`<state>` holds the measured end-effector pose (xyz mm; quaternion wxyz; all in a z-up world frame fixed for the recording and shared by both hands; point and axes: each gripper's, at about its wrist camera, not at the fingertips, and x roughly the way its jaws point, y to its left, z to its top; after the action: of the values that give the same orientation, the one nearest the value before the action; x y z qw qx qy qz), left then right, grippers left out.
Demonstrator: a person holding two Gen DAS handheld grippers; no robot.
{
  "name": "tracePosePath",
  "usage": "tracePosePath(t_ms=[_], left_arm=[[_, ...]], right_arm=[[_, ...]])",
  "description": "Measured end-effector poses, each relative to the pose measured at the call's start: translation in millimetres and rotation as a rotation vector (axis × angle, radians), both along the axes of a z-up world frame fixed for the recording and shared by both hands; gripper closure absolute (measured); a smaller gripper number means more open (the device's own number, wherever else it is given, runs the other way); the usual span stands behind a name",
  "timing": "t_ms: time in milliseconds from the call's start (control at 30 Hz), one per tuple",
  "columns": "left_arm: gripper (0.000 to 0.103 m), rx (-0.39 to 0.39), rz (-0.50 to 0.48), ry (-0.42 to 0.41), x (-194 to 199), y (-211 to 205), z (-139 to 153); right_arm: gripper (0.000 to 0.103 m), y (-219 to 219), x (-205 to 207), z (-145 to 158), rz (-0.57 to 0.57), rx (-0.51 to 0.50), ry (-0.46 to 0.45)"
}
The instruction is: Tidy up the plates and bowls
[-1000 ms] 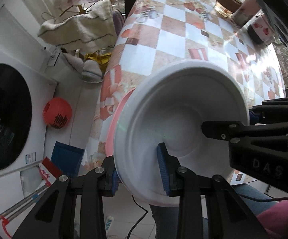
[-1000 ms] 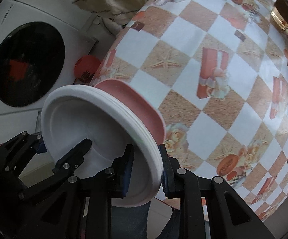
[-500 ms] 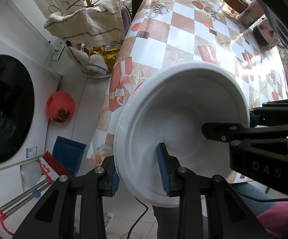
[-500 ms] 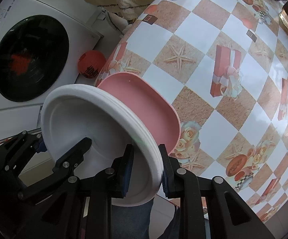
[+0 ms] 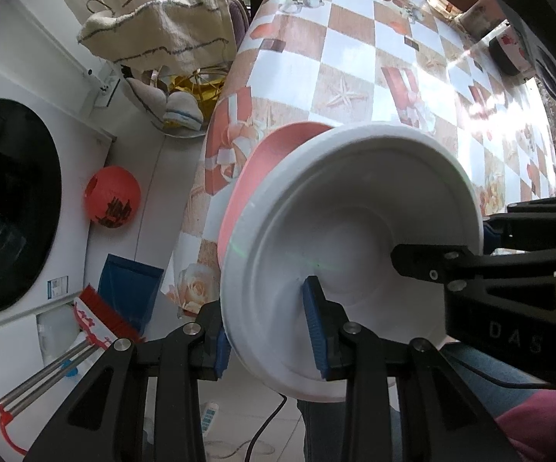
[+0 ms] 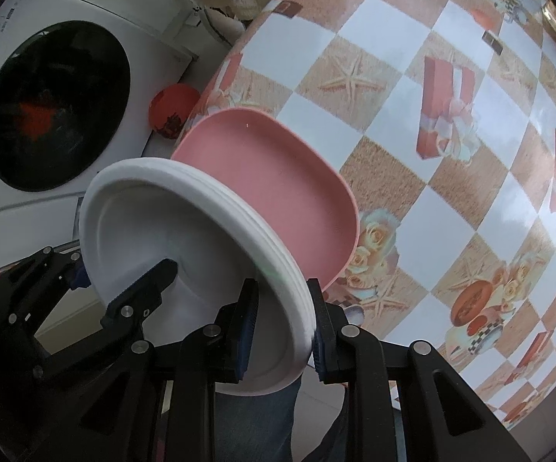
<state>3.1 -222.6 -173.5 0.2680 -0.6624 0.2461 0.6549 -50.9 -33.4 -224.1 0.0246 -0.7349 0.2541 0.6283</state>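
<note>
I am gripping the white plates [image 5: 354, 238] by opposite rims, my left gripper [image 5: 272, 331] and right gripper [image 6: 281, 327] both clenched on the stack (several nested). It is standing on edge, hollow face toward me, off the table's [image 6: 431, 88] edge, with the pink plate [image 6: 278, 184] lying flat behind it. A washing machine [image 5: 8, 208] is standing left.

Both grippers — right gripper [image 6: 282, 327], left gripper [image 6: 124, 285] — apparently clamp white plates [image 6: 185, 231].

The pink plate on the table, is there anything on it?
Empty where visible: the pink plate shows bare pink. Its near part is hidden behind the white plates both tongs hold.
</note>
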Motion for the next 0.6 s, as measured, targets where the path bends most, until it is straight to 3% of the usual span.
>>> tracePosePath(t_ms=[267,600], left_arm=[[0.067,-0.028,-0.012,0.0,-1,1,-9],[0.067,-0.061,-0.053,0.002,-14,15,-34]], right_arm=[[0.075,1,-4,-14,-0.029,-0.021,-0.013],[0.075,14,-6,-45,-0.155,-0.051,-0.038]])
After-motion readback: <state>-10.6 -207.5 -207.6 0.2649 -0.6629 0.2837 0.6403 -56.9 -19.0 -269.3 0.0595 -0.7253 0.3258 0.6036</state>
